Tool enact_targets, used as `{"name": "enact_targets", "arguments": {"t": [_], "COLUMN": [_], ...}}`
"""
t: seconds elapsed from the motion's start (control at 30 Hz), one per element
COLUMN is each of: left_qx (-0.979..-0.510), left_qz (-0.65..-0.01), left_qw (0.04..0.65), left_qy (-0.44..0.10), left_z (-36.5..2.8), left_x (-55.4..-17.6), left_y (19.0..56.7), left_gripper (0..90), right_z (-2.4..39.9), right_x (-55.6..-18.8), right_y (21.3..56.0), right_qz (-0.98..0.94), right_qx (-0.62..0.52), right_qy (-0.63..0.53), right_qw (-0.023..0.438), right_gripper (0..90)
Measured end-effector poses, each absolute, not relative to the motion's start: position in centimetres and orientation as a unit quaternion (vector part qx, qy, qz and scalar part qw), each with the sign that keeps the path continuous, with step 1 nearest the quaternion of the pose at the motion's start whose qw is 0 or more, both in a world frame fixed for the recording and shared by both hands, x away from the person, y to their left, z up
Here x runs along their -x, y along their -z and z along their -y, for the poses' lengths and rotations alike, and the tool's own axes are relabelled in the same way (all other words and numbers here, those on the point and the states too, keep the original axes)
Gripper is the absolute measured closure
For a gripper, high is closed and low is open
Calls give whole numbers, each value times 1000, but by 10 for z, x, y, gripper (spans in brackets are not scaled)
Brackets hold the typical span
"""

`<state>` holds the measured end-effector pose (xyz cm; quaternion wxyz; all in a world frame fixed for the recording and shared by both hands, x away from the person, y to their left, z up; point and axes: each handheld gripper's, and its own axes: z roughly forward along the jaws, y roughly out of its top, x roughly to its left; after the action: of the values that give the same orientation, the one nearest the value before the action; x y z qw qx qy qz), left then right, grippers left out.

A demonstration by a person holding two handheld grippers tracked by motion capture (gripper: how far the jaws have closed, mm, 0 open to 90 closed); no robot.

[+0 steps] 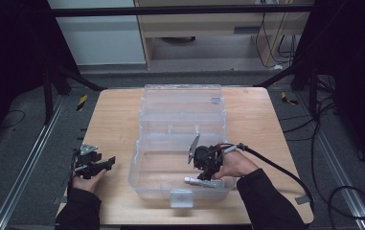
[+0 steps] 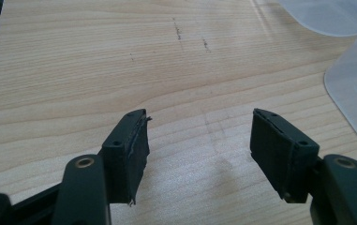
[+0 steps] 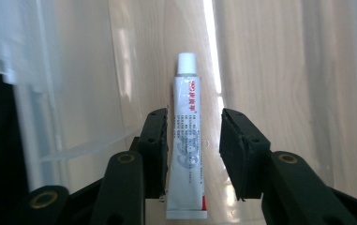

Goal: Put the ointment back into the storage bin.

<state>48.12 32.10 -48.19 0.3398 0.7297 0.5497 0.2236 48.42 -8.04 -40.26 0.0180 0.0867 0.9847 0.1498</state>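
Tube lies in the clear bin, both my tongs open.

My left gripper (image 1: 104,163) hovers over bare table (image 2: 96,70), jaws wide; my right gripper (image 3: 194,140) straddles the white tube (image 3: 187,140) on the clear bin (image 1: 137,175) floor, pads slack.

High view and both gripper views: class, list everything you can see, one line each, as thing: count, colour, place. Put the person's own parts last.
Table: one, light wood, centre of the high view.
Storage box: one, clear plastic, open, on the middle of the table.
Lid: one, clear, folded back behind the box.
Tube: one, white with a white cap, lying flat on the box floor between the right gripper's jaws, pads not pressing on it.
Floor cables: several, black, right of the table.
Left gripper: one, black, jaws open over bare table left of the box.
Right gripper: one, black, inside the box, jaws slightly apart.
Hands: two, dark sleeves, at the near edge.
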Motion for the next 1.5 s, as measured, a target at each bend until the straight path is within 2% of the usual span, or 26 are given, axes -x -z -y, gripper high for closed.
{"name": "enact_targets", "arguments": {"t": [0.13, 0.4, 0.47, 0.6, 0.63, 0.7, 0.83, 1.07, 1.13, 1.37, 1.5], "left_qx": [-730, -730, -730, -729, -729, -729, -729, -728, -728, -725, -725], "left_qz": [-550, -550, -550, -551, -551, -551, -551, -551, -550, -552, -551], "left_qw": [339, 339, 338, 337, 338, 337, 338, 338, 338, 342, 341], "left_qy": [-224, -225, -225, -226, -226, -227, -227, -227, -228, -230, -232], "left_z": [-321, -320, -320, -321, -321, -321, -320, -320, -321, -322, -322], "left_x": [-481, -481, -481, -481, -481, -481, -481, -481, -481, -481, -481], "left_y": [482, 482, 482, 482, 482, 482, 482, 481, 482, 482, 482], "left_gripper": [369, 369, 369, 369, 369, 369, 369, 370, 370, 367, 361], "right_z": [98, 142, 164, 183, 199, 210, 233, 256, 268, 291, 300], "right_x": [-481, -470, -465, -462, -458, -456, -455, -464, -469, -475, -478], "right_y": [389, 371, 366, 364, 364, 366, 376, 403, 414, 439, 454], "right_qz": [-972, -933, -902, -875, -854, -838, -806, -771, -746, -705, -701], "right_qx": [-127, -193, -238, -269, -290, -311, -358, -421, -446, -504, -526], "right_qy": [-198, -299, -351, -386, -408, -422, -434, -426, -429, -421, -405], "right_qw": [25, 58, 82, 113, 140, 152, 186, 218, 245, 267, 262], "right_gripper": [606, 531, 477, 460, 440, 405, 384, 288, 236, 196, 189]}}
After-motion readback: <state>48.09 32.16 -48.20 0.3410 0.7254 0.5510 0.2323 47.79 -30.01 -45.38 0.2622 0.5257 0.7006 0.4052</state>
